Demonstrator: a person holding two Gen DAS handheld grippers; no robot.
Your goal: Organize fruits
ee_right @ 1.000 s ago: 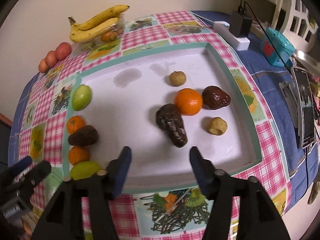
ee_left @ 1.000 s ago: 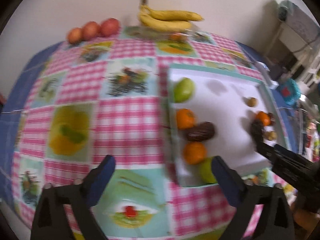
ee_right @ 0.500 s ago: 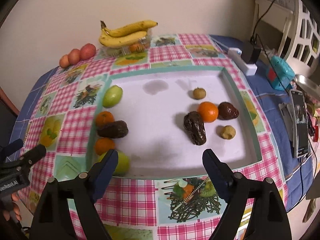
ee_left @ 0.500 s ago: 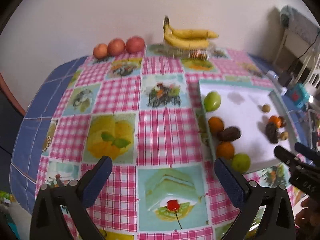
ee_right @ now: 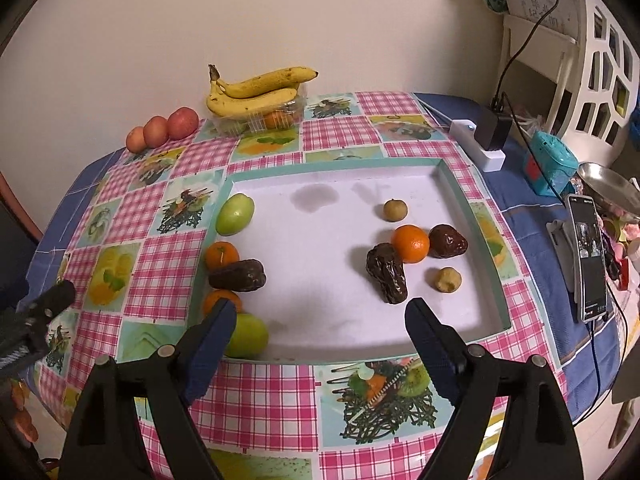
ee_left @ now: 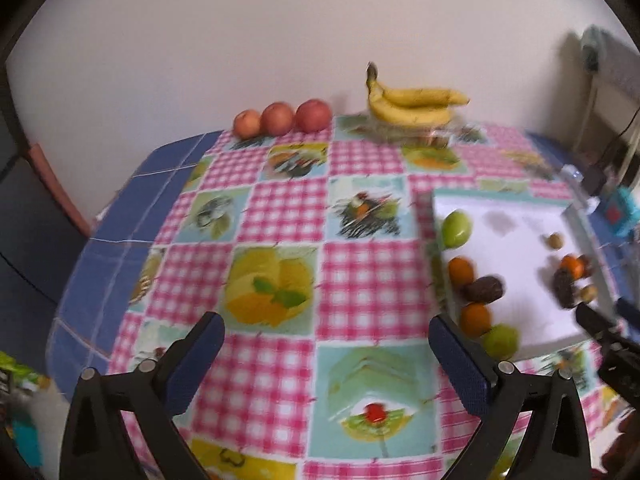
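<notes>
Five fruits are being kept in a line down the left side of the white tray (ee_right: 472,200) on the desk, five more (ee_right: 410,244) are being left mixed on its right, and both grippers' jaws are being held wide open, empty.

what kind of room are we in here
Probably a home dining or kitchen corner. A table against the wall wears a fruit-print tablecloth, with bananas and a white tray of fruit, plus a charging phone at the edge.
</notes>
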